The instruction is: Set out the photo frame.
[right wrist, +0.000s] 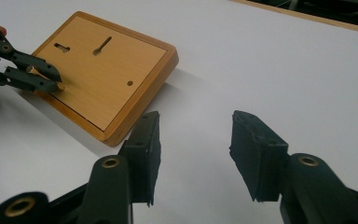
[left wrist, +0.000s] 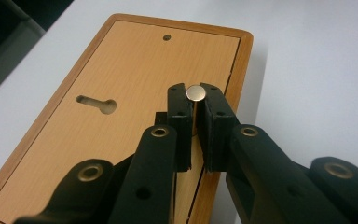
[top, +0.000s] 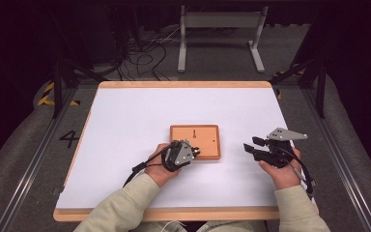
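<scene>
gripping a small brass pin [left wrist: 196, 93] by its shaft, the left gripper [top: 194, 152] has its jaws pressed together on it, the round flat head showing just above the pads. the pin stands upright over the wooden board [top: 207, 134], near the board's edge closest to the person. the board lies flat on the white table [top: 125, 116], with a keyhole slot [left wrist: 97, 103] and a small round hole [left wrist: 167, 37] in its face. the right gripper [top: 249, 144] rests apart from the board on its right, jaws spread wide with nothing between them. a "4" [top: 69, 138] is marked on the floor left of the table.
</scene>
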`<control>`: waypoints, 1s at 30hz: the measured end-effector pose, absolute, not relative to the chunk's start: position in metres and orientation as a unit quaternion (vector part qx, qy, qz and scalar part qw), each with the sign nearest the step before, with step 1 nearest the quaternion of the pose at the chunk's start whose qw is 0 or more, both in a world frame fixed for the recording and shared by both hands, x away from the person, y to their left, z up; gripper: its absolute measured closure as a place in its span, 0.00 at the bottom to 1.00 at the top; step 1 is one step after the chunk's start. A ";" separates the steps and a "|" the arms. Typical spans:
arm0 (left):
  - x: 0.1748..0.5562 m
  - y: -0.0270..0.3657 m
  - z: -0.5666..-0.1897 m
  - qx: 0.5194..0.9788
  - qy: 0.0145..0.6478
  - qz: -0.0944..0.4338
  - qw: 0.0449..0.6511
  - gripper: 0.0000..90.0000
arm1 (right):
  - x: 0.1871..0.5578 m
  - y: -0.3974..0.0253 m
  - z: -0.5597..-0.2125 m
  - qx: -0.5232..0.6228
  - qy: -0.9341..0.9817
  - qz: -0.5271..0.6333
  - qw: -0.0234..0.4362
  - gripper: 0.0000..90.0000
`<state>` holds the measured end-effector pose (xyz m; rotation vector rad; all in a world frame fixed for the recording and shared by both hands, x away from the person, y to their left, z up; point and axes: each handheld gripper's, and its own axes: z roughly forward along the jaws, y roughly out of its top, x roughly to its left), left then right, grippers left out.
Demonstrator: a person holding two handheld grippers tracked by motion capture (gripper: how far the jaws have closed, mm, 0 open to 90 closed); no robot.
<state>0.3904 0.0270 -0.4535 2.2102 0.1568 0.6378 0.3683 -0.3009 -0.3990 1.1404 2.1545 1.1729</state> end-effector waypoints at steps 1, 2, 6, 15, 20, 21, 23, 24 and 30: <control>0.389 0.027 -0.454 0.876 0.057 0.258 0.404 0.94 | 0.368 -0.300 -0.399 0.411 0.779 0.422 0.215 0.59; 0.387 0.027 -0.454 0.875 0.057 0.263 0.403 0.94 | 0.369 -0.299 -0.399 0.409 0.780 0.422 0.215 0.59; 0.382 0.026 -0.456 0.872 0.041 0.284 0.397 0.94 | 0.369 -0.296 -0.397 0.406 0.782 0.424 0.210 0.59; 0.378 0.026 -0.459 0.869 0.034 0.297 0.395 0.94 | 0.379 -0.283 -0.389 0.394 0.792 0.435 0.167 0.52; 0.378 0.026 -0.459 0.869 0.033 0.298 0.394 0.94 | 0.400 -0.267 -0.382 0.387 0.812 0.418 0.132 0.48; 0.378 0.026 -0.459 0.869 0.032 0.299 0.393 0.94 | 0.405 -0.263 -0.380 0.385 0.816 0.413 0.127 0.47; 0.377 0.026 -0.459 0.869 0.031 0.299 0.393 0.94 | 0.415 -0.254 -0.375 0.380 0.822 0.409 0.115 0.44; 0.377 0.026 -0.459 0.869 0.032 0.299 0.393 0.94 | 0.420 -0.251 -0.374 0.380 0.823 0.407 0.110 0.43; 0.376 0.026 -0.459 0.869 0.031 0.301 0.392 0.94 | 0.448 -0.233 -0.381 0.390 0.834 0.384 0.075 0.39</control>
